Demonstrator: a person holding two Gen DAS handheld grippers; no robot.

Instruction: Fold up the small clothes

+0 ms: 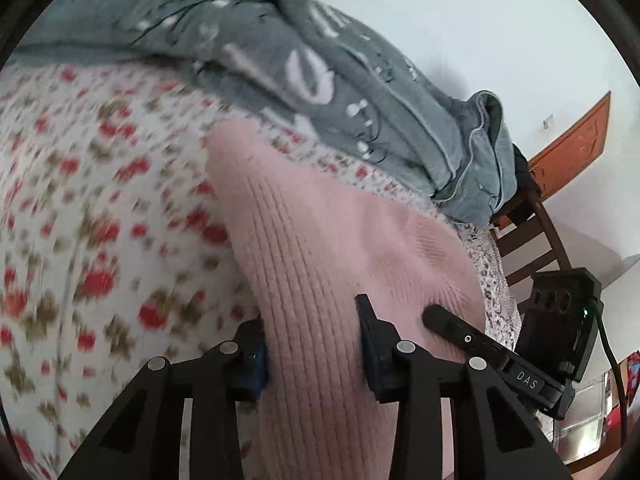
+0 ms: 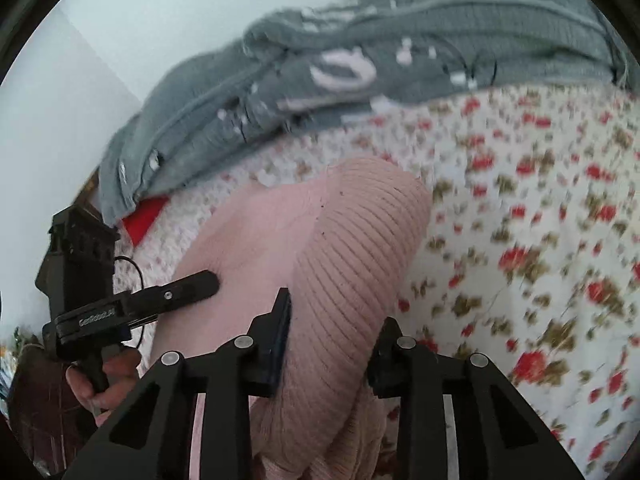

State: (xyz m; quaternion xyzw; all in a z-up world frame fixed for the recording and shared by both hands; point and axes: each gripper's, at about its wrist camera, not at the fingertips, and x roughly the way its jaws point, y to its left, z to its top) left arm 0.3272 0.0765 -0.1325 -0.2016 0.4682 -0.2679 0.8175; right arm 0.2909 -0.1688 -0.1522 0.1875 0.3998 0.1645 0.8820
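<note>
A pink knit garment (image 1: 320,240) lies on a floral bed cover (image 1: 100,200), a ribbed fold of it bunched up towards me. In the left wrist view my left gripper (image 1: 310,320) is shut on this ribbed fold, both pads pressed into the fabric. The right gripper's finger (image 1: 440,318) lies on the pink knit just to the right. In the right wrist view my right gripper (image 2: 336,314) is shut on a ribbed roll of the same garment (image 2: 360,248). The left gripper's finger (image 2: 192,286) rests on the smooth pink part to the left, with a hand (image 2: 108,380) on its handle.
A heap of grey cloth with white print (image 1: 340,80) (image 2: 320,92) lies along the far side of the bed. A wooden chair (image 1: 528,232) and an orange door (image 1: 572,140) stand beyond the bed's edge. A red item (image 2: 144,220) shows under the grey heap.
</note>
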